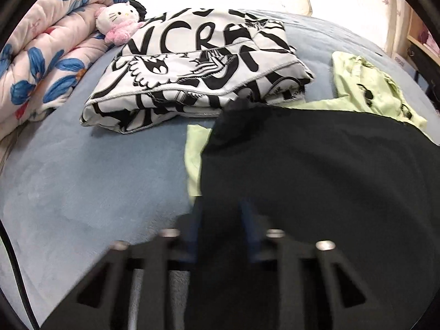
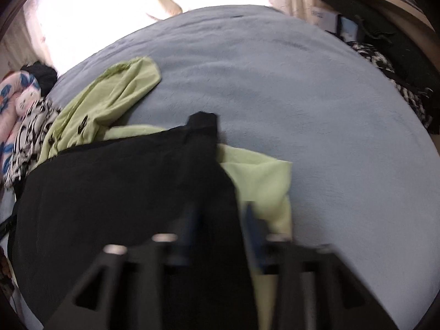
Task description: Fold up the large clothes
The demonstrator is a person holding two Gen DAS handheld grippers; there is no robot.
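Now black garment (image 1: 316, 178) lies on blue bedsheet (image 1: 82, 187), over lime-green garment (image 1: 365, 88). Left gripper (image 1: 221, 225) and right gripper (image 2: 220, 220) each pinch its near edge. Soft, limp, light; best held at corners.

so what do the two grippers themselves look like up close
Both look alike. The left gripper has a black frame with triangular cut-outs, round silver bolt heads along its top edge, and two narrow dark blue fingers. The right gripper has the same black frame, silver bolts and blue fingers. Both are blurred. No markings, hands or sleeves are visible.
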